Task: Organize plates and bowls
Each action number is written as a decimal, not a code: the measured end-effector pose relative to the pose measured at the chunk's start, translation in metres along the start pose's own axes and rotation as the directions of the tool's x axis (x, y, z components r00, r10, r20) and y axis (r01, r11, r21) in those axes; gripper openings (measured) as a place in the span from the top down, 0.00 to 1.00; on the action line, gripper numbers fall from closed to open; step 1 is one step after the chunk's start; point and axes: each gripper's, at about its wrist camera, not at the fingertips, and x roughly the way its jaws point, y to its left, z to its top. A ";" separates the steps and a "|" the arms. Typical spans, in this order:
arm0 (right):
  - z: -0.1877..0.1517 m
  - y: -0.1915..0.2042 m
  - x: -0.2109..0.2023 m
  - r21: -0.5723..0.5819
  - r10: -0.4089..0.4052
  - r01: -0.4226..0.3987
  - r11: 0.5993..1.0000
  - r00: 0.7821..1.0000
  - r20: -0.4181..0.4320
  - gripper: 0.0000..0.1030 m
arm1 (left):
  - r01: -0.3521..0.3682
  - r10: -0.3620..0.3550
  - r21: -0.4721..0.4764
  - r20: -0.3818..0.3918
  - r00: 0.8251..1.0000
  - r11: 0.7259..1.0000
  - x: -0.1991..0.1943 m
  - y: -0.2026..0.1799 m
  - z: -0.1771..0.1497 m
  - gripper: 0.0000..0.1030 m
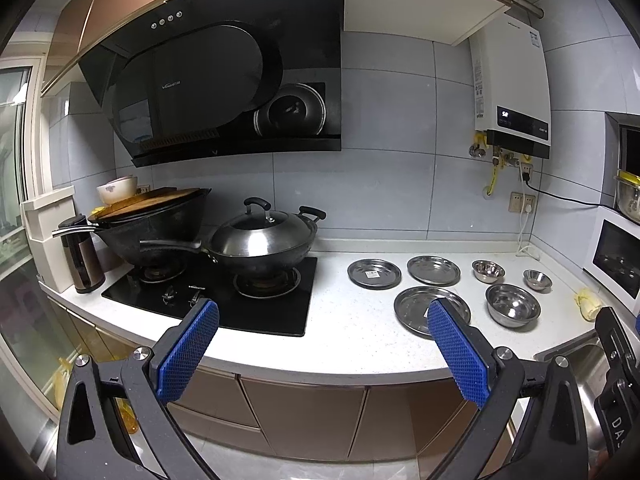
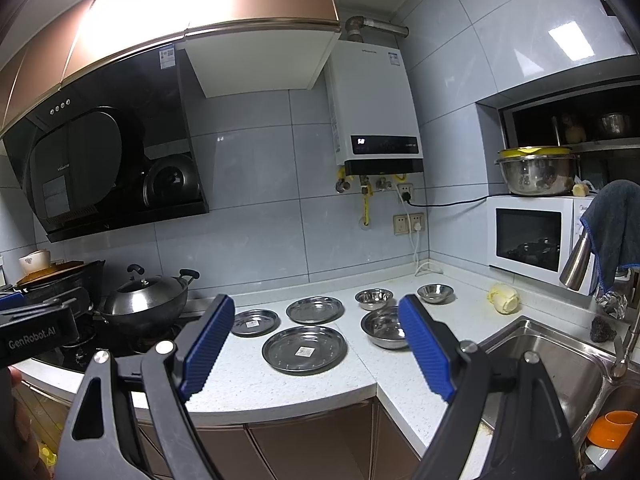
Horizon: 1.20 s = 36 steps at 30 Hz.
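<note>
Three steel plates lie on the white counter (image 2: pixel 280 384): a large one (image 2: pixel 304 349) in front, a medium one (image 2: pixel 315 309) behind it, a small one (image 2: pixel 255 322) to the left. Three steel bowls sit to their right: a large one (image 2: pixel 385 327) and two small ones (image 2: pixel 373 298) (image 2: pixel 435 293). In the left wrist view the plates (image 1: pixel 416 312) (image 1: pixel 433 270) (image 1: pixel 374 273) and bowls (image 1: pixel 513 305) (image 1: pixel 488 270) (image 1: pixel 537 279) show too. My left gripper (image 1: pixel 323 312) and right gripper (image 2: pixel 316 308) are open and empty, held before the counter's front edge.
A black hob (image 1: pixel 216 296) with a lidded wok (image 1: pixel 260 240) and a covered black wok (image 1: pixel 152 224) is at the left. A steel sink (image 2: pixel 552 364) is at the right, a microwave (image 2: pixel 532 236) behind it. A yellow-white lump (image 2: pixel 503 298) lies near the bowls.
</note>
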 end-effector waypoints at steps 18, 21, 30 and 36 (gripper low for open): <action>0.000 0.009 -0.010 0.001 0.010 -0.010 1.000 1.000 0.017 0.18 | 0.005 -0.005 -0.002 -0.003 1.000 1.000 -0.008 0.004 0.000 0.01; 0.001 0.010 -0.011 0.000 0.014 -0.014 1.000 1.000 0.019 0.18 | 0.005 -0.005 0.007 -0.006 1.000 1.000 -0.009 0.004 0.000 0.01; 0.002 0.011 -0.013 0.003 0.016 -0.016 1.000 1.000 0.020 0.18 | 0.011 -0.011 0.012 -0.023 1.000 1.000 -0.007 0.004 0.001 0.01; 0.002 0.010 -0.013 0.003 0.014 -0.014 1.000 1.000 0.023 0.18 | 0.013 -0.013 0.004 -0.025 1.000 1.000 -0.007 0.005 0.002 0.01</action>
